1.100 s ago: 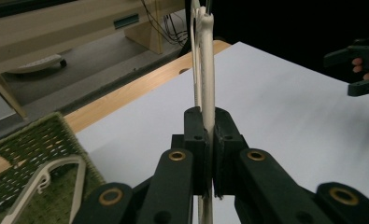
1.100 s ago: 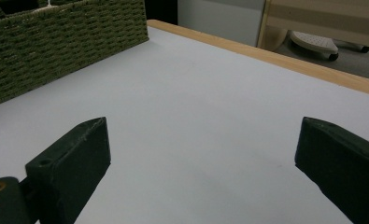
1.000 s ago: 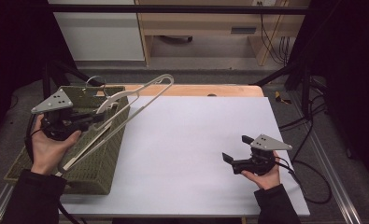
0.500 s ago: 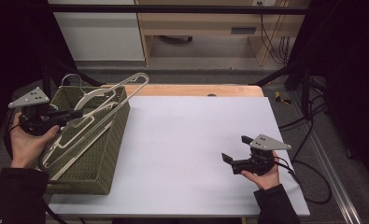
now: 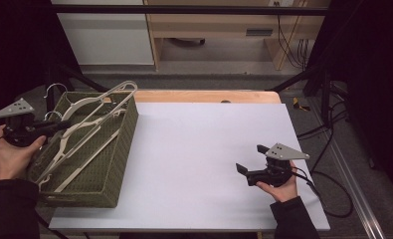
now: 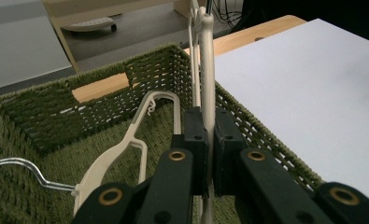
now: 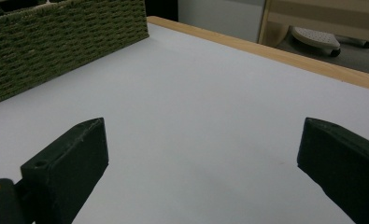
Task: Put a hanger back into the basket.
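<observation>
A cream plastic hanger (image 6: 207, 70) stands pinched between the closed jaws of the left gripper (image 6: 209, 140), its length running up and away from the jaws over the far rim of the green woven basket (image 5: 115, 164). Just left of the jaws a second cream hanger (image 6: 126, 144) lies on the basket floor, its metal hook (image 6: 18, 170) pointing to the near left wall. The basket sits at the left end of the white surface (image 5: 204, 149), its left side overhanging the surface's edge under the gripper. To the right of the basket wall the surface is bare all the way to the right gripper (image 5: 251, 160), whose jaws are spread wide and hold nothing, just above the surface. No writing can be read.
</observation>
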A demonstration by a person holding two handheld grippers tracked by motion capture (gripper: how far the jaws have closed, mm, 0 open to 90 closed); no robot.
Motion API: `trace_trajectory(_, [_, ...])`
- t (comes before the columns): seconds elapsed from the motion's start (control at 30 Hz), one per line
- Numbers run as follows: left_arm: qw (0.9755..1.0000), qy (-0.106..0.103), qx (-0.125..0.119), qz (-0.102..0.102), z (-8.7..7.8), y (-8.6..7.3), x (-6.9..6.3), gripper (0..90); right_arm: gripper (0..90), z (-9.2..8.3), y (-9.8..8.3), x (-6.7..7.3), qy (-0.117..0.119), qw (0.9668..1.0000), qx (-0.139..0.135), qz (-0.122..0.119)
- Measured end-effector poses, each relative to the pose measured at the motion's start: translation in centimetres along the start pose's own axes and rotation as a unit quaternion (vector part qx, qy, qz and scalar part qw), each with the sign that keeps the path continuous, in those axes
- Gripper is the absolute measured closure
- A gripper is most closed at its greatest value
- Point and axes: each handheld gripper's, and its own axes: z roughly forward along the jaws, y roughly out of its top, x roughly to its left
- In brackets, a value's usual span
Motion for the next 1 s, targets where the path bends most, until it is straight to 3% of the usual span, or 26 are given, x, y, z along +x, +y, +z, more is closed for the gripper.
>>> trace_trajectory(0.4, [0.9998, 0.009, 0.011, -0.017, -0.4, -1.8, 1.2, 86.2, 2.8, 0.0, 0.0, 0.0, 0.003, 1.0, 0.002, -0.002])
trace_trajectory(0.53, [0.9993, 0.01, 0.015, -0.032, -0.4, -2.5, 1.3, 86.2, 2.8, 0.0, 0.0, 0.0, 0.002, 1.0, 0.003, 0.001])
trace_trajectory(0.7, [0.9983, 0.015, 0.02, -0.053, 0.0, -3.3, 1.0, 86.0, 2.7, 0.1, 0.0, 0.0, 0.002, 1.0, 0.005, 0.001])
trace_trajectory(0.8, [0.9981, 0.019, 0.029, -0.05, 0.6, -3.5, 0.6, 85.8, 2.7, 0.1, -0.1, 0.0, 0.003, 1.0, 0.006, 0.0])
trace_trajectory(1.0, [0.997, 0.02, 0.044, -0.061, 1.9, -4.5, 0.3, 85.8, 2.7, 0.0, 0.0, 0.0, 0.004, 1.0, 0.004, 0.002])
